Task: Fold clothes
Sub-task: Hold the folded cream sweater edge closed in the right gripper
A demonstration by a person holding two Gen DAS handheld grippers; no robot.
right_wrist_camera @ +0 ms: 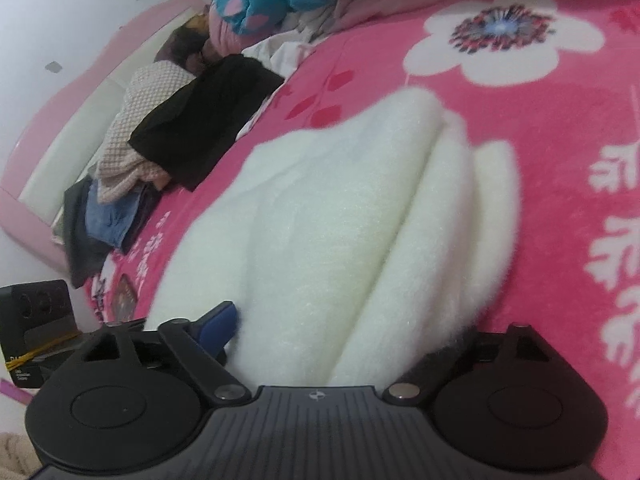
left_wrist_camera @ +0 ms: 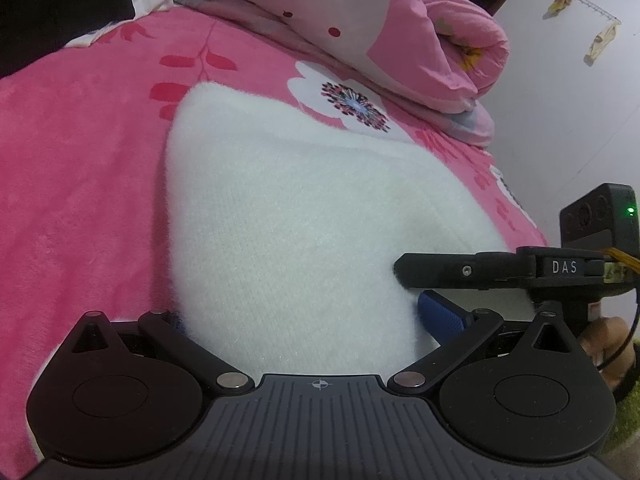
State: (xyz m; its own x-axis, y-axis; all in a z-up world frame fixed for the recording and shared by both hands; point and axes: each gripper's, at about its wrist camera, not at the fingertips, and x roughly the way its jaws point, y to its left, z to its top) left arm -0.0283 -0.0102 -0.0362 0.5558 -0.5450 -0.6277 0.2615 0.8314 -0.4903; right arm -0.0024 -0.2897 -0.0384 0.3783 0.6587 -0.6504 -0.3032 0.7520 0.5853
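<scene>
Sweater [right_wrist_camera: 320, 216], white and fuzzy, lies folded on pink bedspread [right_wrist_camera: 560, 160].

Folded sweater [right_wrist_camera: 320, 216] lying on the bed [right_wrist_camera: 560, 240], near edge tucked between both sets of jaws. Stack of clothes [right_wrist_camera: 168, 152] off to the far left, rolled quilt [left_wrist_camera: 440, 40] and pillows at the far end.
</scene>
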